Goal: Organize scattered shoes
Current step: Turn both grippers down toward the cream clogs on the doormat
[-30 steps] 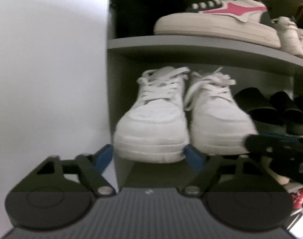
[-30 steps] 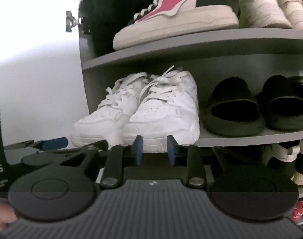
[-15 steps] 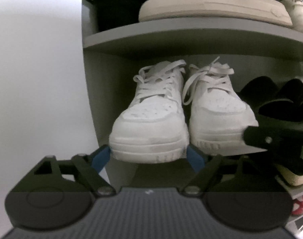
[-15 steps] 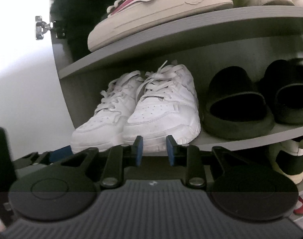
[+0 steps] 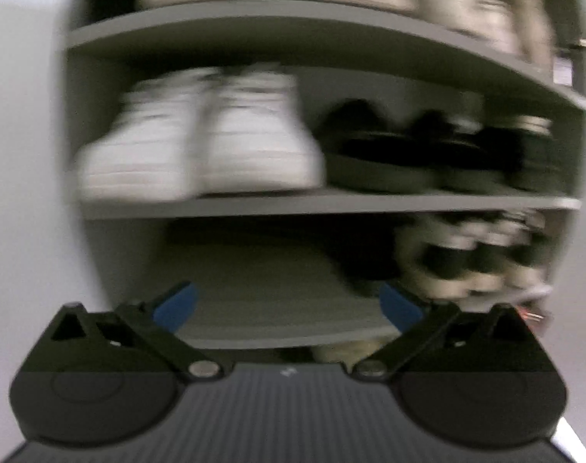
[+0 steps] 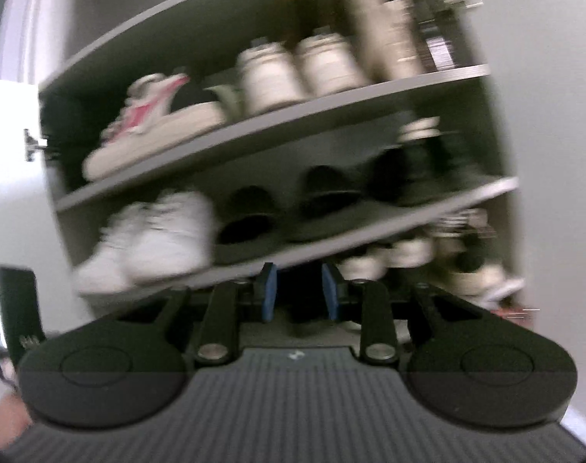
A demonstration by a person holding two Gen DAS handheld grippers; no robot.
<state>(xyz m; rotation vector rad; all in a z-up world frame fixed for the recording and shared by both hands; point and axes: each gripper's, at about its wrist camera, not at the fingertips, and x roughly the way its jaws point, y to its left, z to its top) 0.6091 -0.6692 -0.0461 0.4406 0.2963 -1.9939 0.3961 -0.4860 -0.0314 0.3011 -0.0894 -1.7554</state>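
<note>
A pair of white sneakers (image 5: 200, 142) stands at the left end of the grey middle shelf (image 5: 331, 202), blurred by motion. My left gripper (image 5: 289, 301) hangs in front of the lower shelf (image 5: 273, 308), well below and apart from them. Its jaws are opening wide and hold nothing. The right wrist view is tilted and shows the same sneakers (image 6: 154, 239) to the left. My right gripper (image 6: 298, 289) sits before the middle shelf's edge (image 6: 370, 239). Its blue pads stand a narrow gap apart with nothing between them.
Black slippers (image 5: 389, 162) and dark shoes fill the rest of the middle shelf. A pink-and-white sneaker (image 6: 146, 131) and cream shoes (image 6: 300, 69) stand on the top shelf. More shoes (image 5: 466, 258) sit at the lower shelf's right. White doors flank the cabinet. A hand (image 6: 3, 420) shows at the lower left.
Both views have pulled back from the shelf and swung right, now blurred. The left jaws, earlier on either side of the left sneaker's toe, have spread wider and dropped below it. The right gap is unchanged.
</note>
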